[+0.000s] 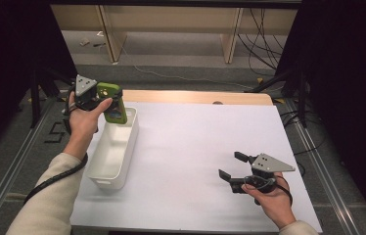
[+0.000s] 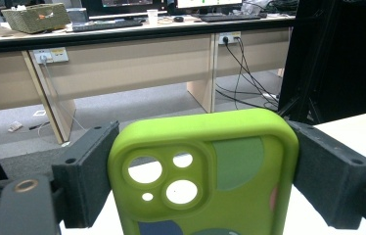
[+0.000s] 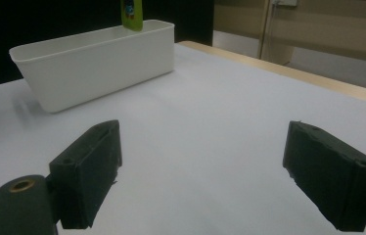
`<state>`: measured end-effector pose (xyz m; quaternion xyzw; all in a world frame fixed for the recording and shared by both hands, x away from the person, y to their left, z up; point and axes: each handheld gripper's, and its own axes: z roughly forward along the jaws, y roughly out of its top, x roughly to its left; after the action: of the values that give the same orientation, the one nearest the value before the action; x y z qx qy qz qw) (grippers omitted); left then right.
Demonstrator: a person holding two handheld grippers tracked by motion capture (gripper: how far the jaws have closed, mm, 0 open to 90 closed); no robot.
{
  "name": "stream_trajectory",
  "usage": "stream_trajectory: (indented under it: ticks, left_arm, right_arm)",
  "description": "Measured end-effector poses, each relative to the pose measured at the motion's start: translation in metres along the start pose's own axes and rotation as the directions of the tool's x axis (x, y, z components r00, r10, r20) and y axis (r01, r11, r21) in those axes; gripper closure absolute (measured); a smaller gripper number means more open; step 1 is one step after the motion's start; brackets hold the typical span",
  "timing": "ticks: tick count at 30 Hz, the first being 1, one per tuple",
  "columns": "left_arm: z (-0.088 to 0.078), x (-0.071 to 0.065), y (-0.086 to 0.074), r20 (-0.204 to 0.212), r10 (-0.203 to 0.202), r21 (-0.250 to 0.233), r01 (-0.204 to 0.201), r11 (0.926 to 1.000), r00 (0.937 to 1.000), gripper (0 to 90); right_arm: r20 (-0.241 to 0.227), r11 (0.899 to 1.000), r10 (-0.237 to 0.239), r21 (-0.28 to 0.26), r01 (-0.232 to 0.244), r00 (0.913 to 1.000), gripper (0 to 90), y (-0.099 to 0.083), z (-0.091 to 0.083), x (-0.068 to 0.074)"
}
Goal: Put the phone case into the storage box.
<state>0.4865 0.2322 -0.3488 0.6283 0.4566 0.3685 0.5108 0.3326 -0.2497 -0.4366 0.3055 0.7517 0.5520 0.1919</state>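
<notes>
Left gripper view: both jaws of the left gripper (image 1: 103, 100) clamp a green case (image 2: 205, 176) by its sides, held above the far end of the white bin (image 1: 103, 166). The right gripper (image 1: 231, 167) rests open on the table (image 1: 195, 147), well apart.

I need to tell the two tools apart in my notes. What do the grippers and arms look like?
Both the left gripper and the right gripper are black, each with two blocky jaws, a grey three-cornered plate on top and a trailing black cable. The person wears cream sleeves.
</notes>
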Motion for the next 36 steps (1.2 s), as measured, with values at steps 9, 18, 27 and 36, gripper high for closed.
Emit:
stream_trajectory:
  ticks: [9,18,27,36]
  left_arm:
    - [0.002,0.000,0.000,0.002,0.000,0.003,0.000,1.0000,1.0000,16.1]
    - [0.005,0.000,0.000,0.004,0.002,0.006,-0.002,1.0000,1.0000,16.1]
    - [0.008,0.001,-0.001,0.004,-0.001,0.010,0.000,1.0000,1.0000,16.1]
    - [0.010,0.000,-0.001,0.007,-0.001,0.014,0.001,0.9999,1.0000,16.0]
  right_arm:
    - [0.000,1.000,0.002,0.002,-0.002,1.0000,15.5,0.000,0.000,0.000]
    - [-0.001,1.000,0.001,0.003,-0.001,1.0000,15.5,0.000,0.000,0.000]
    - [-0.003,1.000,0.002,0.001,-0.001,1.0000,15.5,0.000,0.000,0.000]
    - [-0.003,1.000,0.002,0.003,-0.002,1.0000,15.5,-0.001,0.001,0.000]
